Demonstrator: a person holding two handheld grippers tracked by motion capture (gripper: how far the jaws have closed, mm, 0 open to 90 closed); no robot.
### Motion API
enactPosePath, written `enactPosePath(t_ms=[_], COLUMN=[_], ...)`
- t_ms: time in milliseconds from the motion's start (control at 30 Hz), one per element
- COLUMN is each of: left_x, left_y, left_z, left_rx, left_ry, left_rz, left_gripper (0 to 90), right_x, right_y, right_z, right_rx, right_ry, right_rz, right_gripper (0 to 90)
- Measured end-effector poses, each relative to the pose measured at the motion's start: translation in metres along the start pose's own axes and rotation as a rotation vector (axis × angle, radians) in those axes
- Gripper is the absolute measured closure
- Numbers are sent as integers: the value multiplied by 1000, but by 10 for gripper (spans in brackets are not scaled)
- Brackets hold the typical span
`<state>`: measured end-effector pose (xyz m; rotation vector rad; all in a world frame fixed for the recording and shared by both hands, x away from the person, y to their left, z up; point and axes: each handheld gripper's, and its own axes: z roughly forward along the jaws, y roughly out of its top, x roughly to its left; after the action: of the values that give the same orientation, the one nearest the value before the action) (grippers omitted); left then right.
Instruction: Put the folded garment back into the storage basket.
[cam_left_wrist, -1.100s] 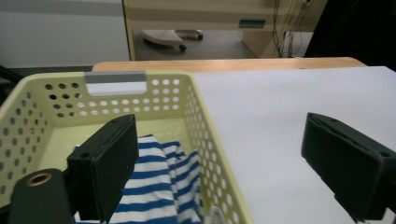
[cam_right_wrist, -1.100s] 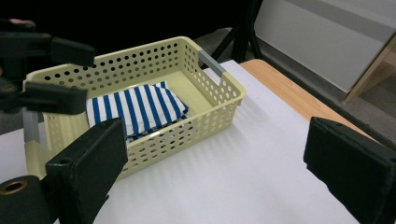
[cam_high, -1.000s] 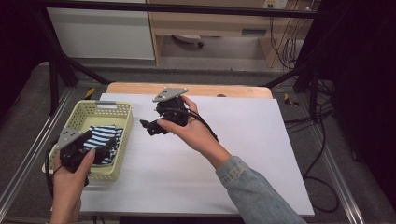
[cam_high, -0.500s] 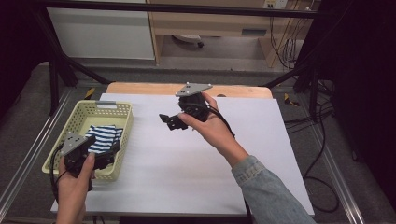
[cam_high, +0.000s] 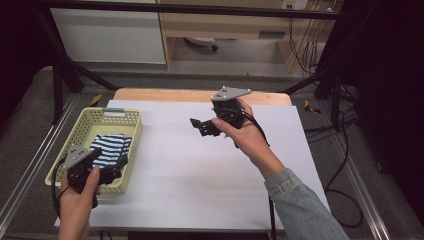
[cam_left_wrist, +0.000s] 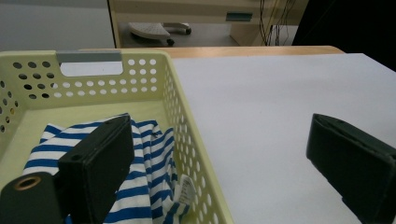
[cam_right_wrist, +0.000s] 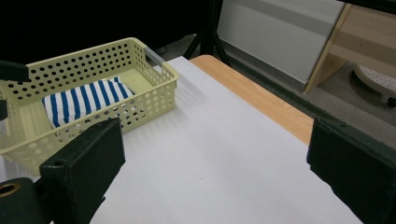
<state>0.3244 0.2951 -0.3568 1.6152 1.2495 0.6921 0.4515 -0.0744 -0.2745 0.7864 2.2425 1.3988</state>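
Observation:
A pale yellow perforated basket (cam_high: 116, 113) stands at the table's left, with a folded blue-and-white striped cloth (cam_high: 111, 147) inside it. My left gripper (cam_high: 114, 172) is open at the basket's near right corner. In the left gripper view (cam_left_wrist: 222, 133) one jaw hangs over the cloth (cam_left_wrist: 149, 154) and the other over the white table beside the basket wall (cam_left_wrist: 140, 74). My right gripper (cam_high: 200, 125) is held above the table's far middle, open and empty, pointing left. In the right gripper view (cam_right_wrist: 217, 135) the basket (cam_right_wrist: 149, 100) and cloth (cam_right_wrist: 84, 100) lie ahead.
The white tabletop (cam_high: 180, 175) spreads between the two hands. A wooden strip (cam_high: 165, 95) runs along its far edge. Black frame poles (cam_high: 60, 75) stand at the back left, and cables (cam_high: 345, 150) hang off the right side.
My right gripper has moved right and a little farther back over the table. My left gripper has drawn slightly toward the near end of the basket.

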Motion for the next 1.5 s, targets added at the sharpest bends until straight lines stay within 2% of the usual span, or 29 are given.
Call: enactPosePath(t_ms=[467,967,1333,1500], left_x=[1,2,1,1], left_y=[-4,-5,-6,-7], left_z=[1,2,2,3], left_rx=[8,11,12,16], left_ry=[-3,-16,-27,-28], left_rz=[-1,-9,-8,-9], left_gripper=[84,75,53,53], right_x=[-22,-56,-69,-73], right_y=[-10,-22,-40,-48], right_z=[-21,-55,-66,-72], right_rx=[-17,-61,-54,-54], right_ry=[-34,-93,-140,-148], right_rz=[21,89,111,120], right_gripper=[43,32,19,21])
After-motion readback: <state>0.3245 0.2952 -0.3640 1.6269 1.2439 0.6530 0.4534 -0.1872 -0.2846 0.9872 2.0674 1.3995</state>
